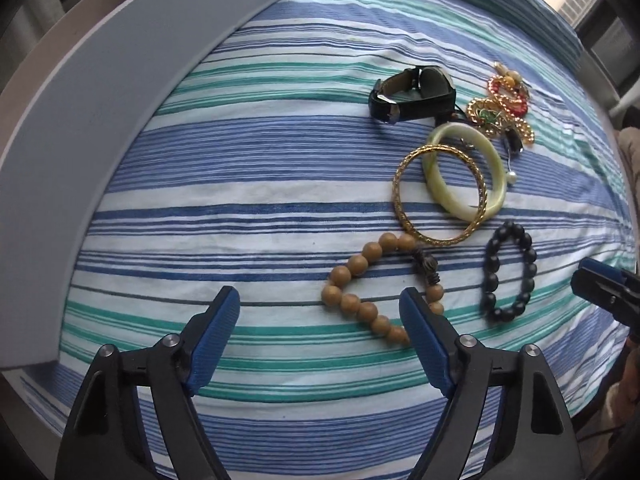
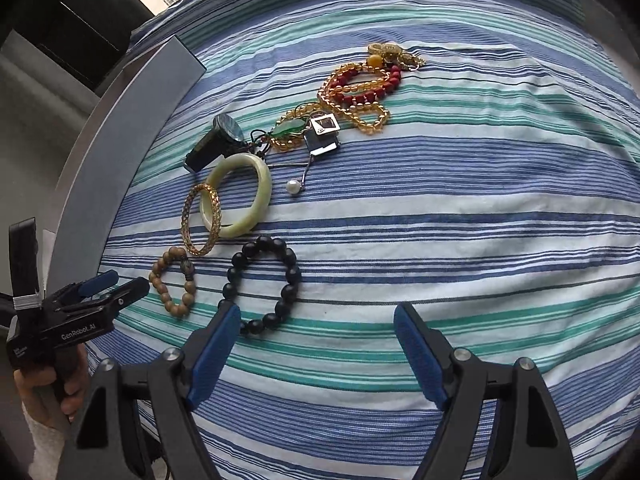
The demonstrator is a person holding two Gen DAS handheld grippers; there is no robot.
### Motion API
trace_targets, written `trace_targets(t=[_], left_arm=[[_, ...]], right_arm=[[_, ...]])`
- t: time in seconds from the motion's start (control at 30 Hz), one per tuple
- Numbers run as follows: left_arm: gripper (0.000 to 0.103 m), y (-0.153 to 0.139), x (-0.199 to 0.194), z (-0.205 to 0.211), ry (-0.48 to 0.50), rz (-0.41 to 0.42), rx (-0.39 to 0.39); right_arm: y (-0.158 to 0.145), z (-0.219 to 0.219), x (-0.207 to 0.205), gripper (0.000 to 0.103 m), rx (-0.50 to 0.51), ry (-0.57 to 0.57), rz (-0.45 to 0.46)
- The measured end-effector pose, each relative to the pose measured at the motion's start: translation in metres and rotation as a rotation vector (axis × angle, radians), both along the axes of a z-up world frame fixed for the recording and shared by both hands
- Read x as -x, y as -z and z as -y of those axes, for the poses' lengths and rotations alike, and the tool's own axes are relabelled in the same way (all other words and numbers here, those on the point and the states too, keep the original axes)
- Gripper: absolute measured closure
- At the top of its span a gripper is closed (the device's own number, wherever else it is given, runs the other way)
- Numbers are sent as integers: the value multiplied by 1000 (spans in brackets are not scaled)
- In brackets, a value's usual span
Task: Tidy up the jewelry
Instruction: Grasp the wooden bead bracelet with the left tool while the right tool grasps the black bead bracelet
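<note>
**Jewelry on striped cloth**

On the striped cloth (image 2: pixel 440 208): one wooden-bead bracelet (image 1: pixel 380 292), one black-bead bracelet (image 2: pixel 262 286), one gold bangle (image 1: pixel 440 196), one jade bangle (image 2: pixel 238 196), one watch (image 1: pixel 412 94), a tangle of amber and red beads (image 2: pixel 360 88) at twelve o'clock. Left gripper (image 1: pixel 320 320) and right gripper (image 2: pixel 316 324): both agape, empty.

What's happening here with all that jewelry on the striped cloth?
A person holds a two-finger gripper in each hand above a striped cloth spread with jewelry. Both the left gripper and the right gripper are open and hold nothing. The wooden bead bracelet lies by the left one, the black bead bracelet by the right. Nothing has been picked up yet.
</note>
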State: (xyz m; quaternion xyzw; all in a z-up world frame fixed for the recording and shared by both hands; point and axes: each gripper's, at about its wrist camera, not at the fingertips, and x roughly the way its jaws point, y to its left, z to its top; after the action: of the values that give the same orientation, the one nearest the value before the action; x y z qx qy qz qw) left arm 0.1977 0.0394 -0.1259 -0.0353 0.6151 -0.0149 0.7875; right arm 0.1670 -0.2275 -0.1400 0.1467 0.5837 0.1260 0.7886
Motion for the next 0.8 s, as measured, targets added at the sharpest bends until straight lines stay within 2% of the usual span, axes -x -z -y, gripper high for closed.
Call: trace_targets(t=[0.1, 0.2, 0.27, 0.3, 0.37, 0.4, 0.5, 0.67, 0.8], left_arm=[[24, 1, -4, 5, -1, -12, -24], [31, 6, -10, 5, -11, -35, -29], [44, 12, -12, 5, -11, -54, -34], [51, 12, -14, 6, -8, -35, -59], [81, 10, -12, 6, 0, -17, -65], [86, 10, -12, 4, -5, -22, -43], [87, 7, -7, -5, -21, -25, 36], [87, -4, 9, -17, -24, 6, 83], [87, -10, 21, -26, -29, 12, 85]], right_arm=[[3, -7, -7, 28, 2, -21, -27], [6, -13, -11, 39, 0, -41, -45], [8, -18, -13, 40, -5, -53, -53], [9, -20, -13, 41, 0, -56, -55], [12, -22, -15, 41, 7, -57, -60], [12, -23, -17, 42, 10, -56, -62], [14, -22, -18, 49, 15, -46, -66], [14, -24, -24, 54, 14, -26, -75], [22, -40, -27, 55, 54, -46, -100]])
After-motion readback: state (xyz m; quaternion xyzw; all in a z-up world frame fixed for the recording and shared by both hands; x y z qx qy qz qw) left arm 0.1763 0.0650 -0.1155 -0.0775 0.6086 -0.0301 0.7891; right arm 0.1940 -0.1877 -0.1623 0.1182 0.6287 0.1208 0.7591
